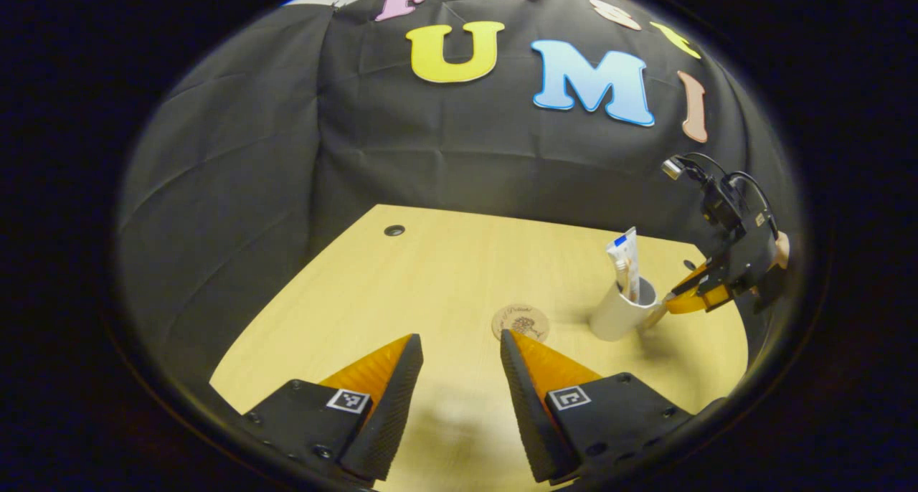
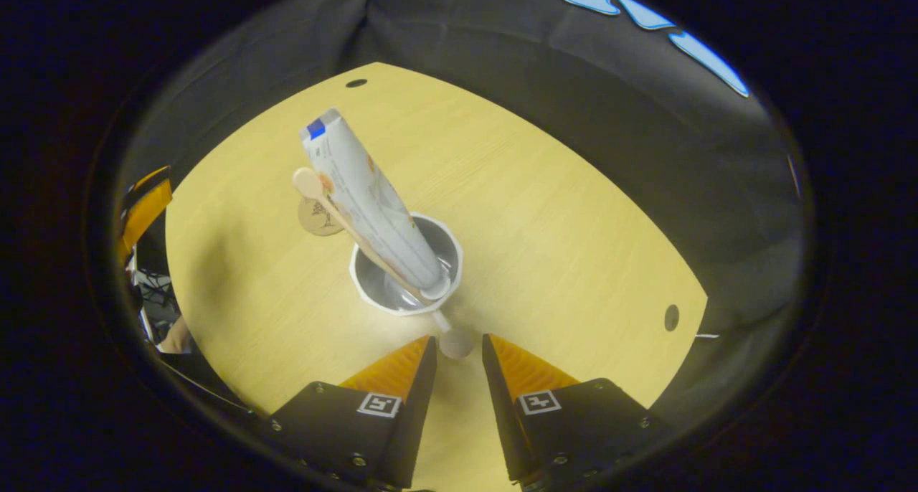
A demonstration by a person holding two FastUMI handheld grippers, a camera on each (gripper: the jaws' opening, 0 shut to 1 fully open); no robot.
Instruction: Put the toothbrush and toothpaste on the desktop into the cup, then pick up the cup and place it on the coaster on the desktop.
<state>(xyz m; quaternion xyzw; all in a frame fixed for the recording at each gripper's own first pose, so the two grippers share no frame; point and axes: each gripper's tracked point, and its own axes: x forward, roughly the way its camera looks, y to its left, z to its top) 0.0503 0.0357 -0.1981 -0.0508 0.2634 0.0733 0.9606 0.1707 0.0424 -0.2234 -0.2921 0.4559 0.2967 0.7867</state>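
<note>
The toothpaste point(image 2: 373, 198) and the toothbrush point(image 2: 337, 216) are both standing in the white cup point(image 2: 405, 266), leaning together toward its far-left rim, so the loading step looks finished and the cup pick-up is the step in hand. The cup is sitting on the desk point(image 2: 559, 219), just to the right of the round coaster point(image 1: 521, 323) and near it, not yet on it.

The right tool point(image 2: 459, 348) is hovering at the near side of the cup with its fingers parted a little; a small pale round piece, apparently the end of the cup's handle, is lying between the tips, though whether they are pressing on it I cannot tell. The left tool point(image 1: 461, 348) is waiting wide open and empty over the near desk, facing the coaster.

Next, the right tool probably needs a firm hold on the handle, then a level lift leftward so the tall contents are not tipping out.
</note>
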